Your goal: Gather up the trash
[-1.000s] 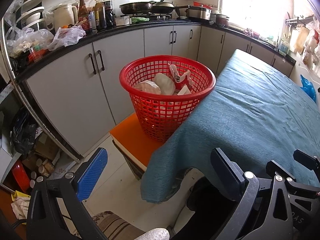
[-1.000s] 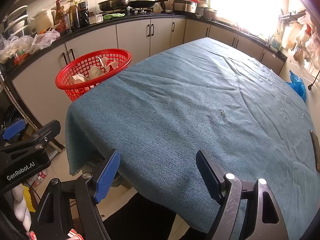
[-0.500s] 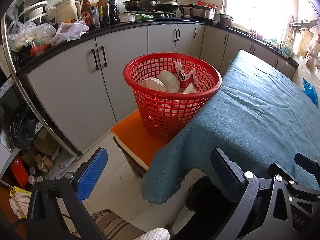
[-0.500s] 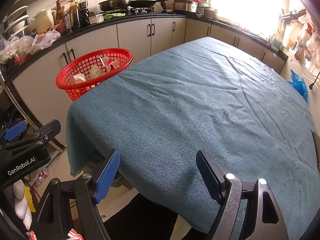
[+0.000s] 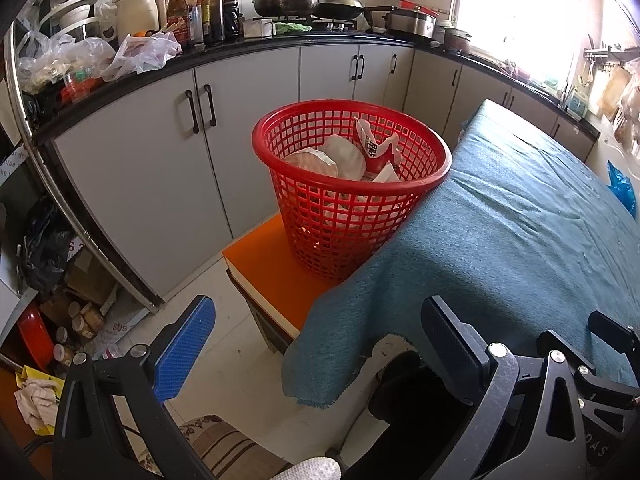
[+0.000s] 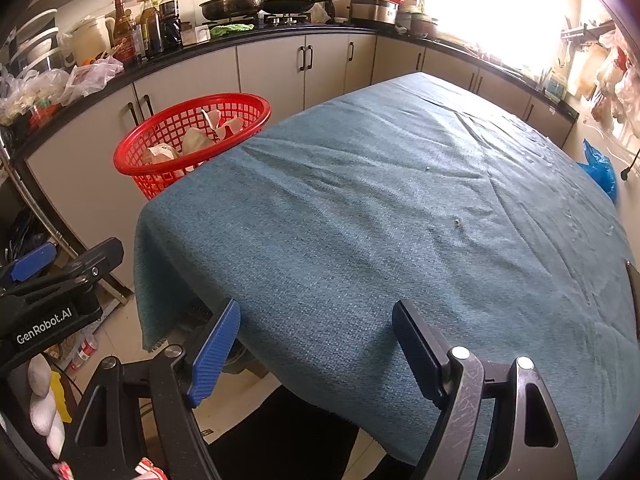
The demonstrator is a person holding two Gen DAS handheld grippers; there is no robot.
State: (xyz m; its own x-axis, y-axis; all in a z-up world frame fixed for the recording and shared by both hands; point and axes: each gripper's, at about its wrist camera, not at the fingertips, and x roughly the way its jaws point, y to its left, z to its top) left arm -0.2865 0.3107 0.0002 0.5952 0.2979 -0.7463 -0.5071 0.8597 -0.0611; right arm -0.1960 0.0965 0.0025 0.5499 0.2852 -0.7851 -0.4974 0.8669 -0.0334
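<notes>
A red mesh basket point(image 5: 348, 216) stands on an orange stool point(image 5: 264, 264) at the corner of the teal-clothed table point(image 5: 520, 216). It holds white paper cups and crumpled wrappers point(image 5: 344, 158). My left gripper point(image 5: 316, 344) is open and empty, low and in front of the basket. My right gripper point(image 6: 316, 344) is open and empty at the near edge of the table point(image 6: 380, 208). The basket also shows in the right wrist view point(image 6: 192, 140), at the table's far left corner. The left gripper's body point(image 6: 52, 300) shows at the left edge there.
Grey cabinets under a black counter point(image 5: 280, 46) run along the back, with bottles, pans and plastic bags. A metal rack leg point(image 5: 80, 224) and floor clutter point(image 5: 60, 320) lie at the left. A blue bag point(image 6: 598, 168) sits beyond the table's right side.
The left gripper has shifted slightly left and back, so the basket sits more to the right in its view. The right gripper has barely moved. Both stay open.
</notes>
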